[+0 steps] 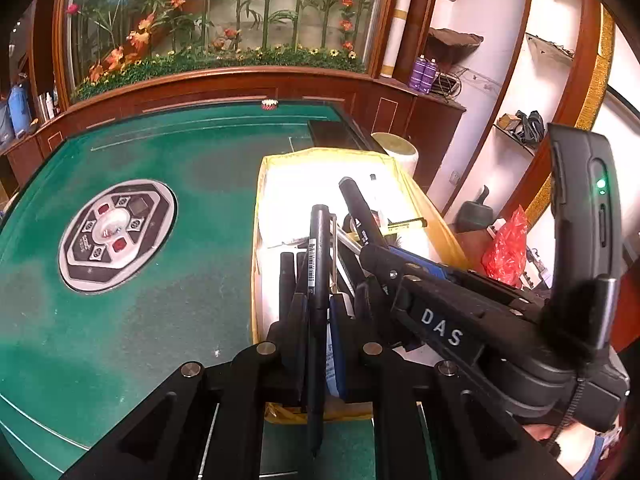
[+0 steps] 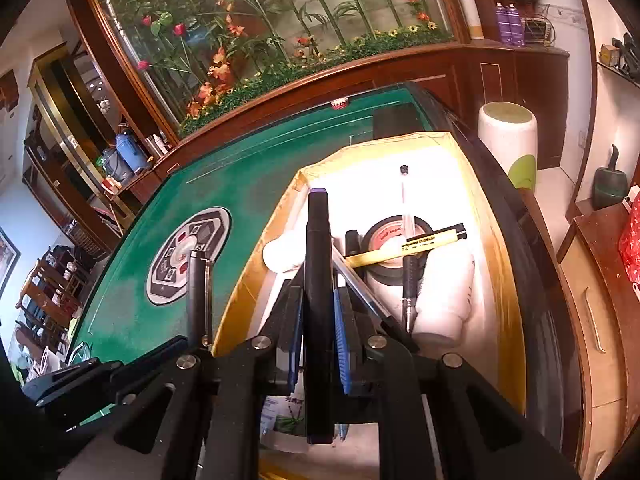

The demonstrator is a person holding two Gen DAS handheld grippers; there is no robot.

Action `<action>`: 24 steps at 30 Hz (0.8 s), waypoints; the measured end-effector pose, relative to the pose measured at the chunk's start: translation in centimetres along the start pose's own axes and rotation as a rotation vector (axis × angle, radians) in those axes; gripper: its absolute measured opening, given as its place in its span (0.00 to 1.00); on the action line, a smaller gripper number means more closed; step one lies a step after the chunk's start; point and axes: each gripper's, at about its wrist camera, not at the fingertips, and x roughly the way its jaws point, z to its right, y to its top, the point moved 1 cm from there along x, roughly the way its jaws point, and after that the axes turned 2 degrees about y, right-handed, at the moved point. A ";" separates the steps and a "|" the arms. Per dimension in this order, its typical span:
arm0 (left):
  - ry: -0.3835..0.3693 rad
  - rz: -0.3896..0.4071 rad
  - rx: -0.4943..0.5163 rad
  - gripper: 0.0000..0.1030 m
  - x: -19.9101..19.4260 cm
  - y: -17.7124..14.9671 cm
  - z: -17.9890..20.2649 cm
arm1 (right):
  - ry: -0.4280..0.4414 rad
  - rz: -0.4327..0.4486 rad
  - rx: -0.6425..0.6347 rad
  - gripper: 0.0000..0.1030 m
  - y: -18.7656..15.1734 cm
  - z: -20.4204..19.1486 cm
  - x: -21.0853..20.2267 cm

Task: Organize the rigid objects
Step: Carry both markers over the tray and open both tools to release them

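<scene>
My left gripper (image 1: 318,304) is shut on a slim black pen (image 1: 319,248) with a metal clip, held lengthwise over the near left end of a yellow-rimmed box (image 1: 260,200) with a white inside. My right gripper (image 2: 319,304) is shut on a thick black marker (image 2: 318,248) with a purple end, over the same yellow-rimmed box (image 2: 256,280). In the left wrist view the right gripper (image 1: 370,250) reaches in from the right with the marker (image 1: 356,200) sticking out. The left gripper (image 2: 188,344) and its pen (image 2: 197,292) show at the lower left of the right wrist view.
In the box lie a black tape roll (image 2: 380,240), a yellow pen (image 2: 416,246), a clear pen with a black grip (image 2: 409,264) and white rolls (image 2: 444,296). The box sits on a green mahjong table (image 1: 120,340) with a round centre panel (image 1: 116,236). A white stool (image 2: 508,140) stands beyond.
</scene>
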 end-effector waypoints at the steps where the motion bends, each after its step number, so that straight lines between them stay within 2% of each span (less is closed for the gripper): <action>1: 0.001 -0.007 -0.004 0.09 0.3 0.0 0.0 | 0.001 -0.003 0.001 0.14 0.0 0.0 0.1; 12: -0.019 -0.068 0.002 0.09 2.9 -2.1 1.0 | -0.043 -0.013 0.002 0.14 -0.1 0.6 0.5; 24: 0.004 -0.034 0.024 0.09 2.6 -2.6 1.0 | -0.074 0.010 -0.093 0.14 -0.4 -0.9 0.7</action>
